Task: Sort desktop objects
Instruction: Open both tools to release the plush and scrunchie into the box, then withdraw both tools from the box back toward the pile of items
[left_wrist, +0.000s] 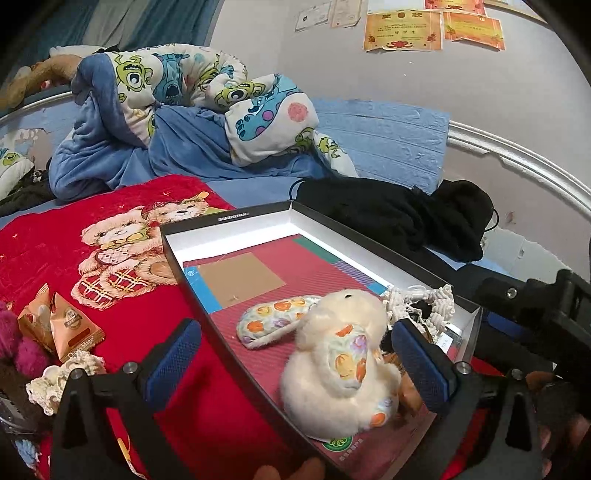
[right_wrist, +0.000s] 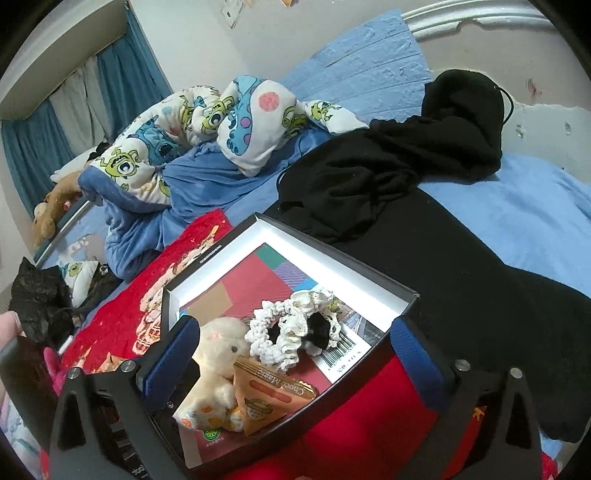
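A shallow black box (left_wrist: 229, 216) with white inner walls lies on a red bear blanket (left_wrist: 74, 236). In it sit a cream plush rabbit (left_wrist: 343, 369) with flowered ears, cream and black scrunchies (right_wrist: 291, 332) and an orange snack packet (right_wrist: 269, 398). The box also shows in the right wrist view (right_wrist: 402, 295). My left gripper (left_wrist: 299, 362) is open, its fingers either side of the rabbit and apart from it. My right gripper (right_wrist: 295, 354) is open over the box's near corner, holding nothing.
Left of the box on the blanket lie two orange snack packets (left_wrist: 62, 325), a cream scrunchie (left_wrist: 59, 380) and a pink furry item (left_wrist: 18, 347). A black garment (right_wrist: 388, 162) lies behind the box. A cartoon quilt (left_wrist: 207, 92) is heaped at the back.
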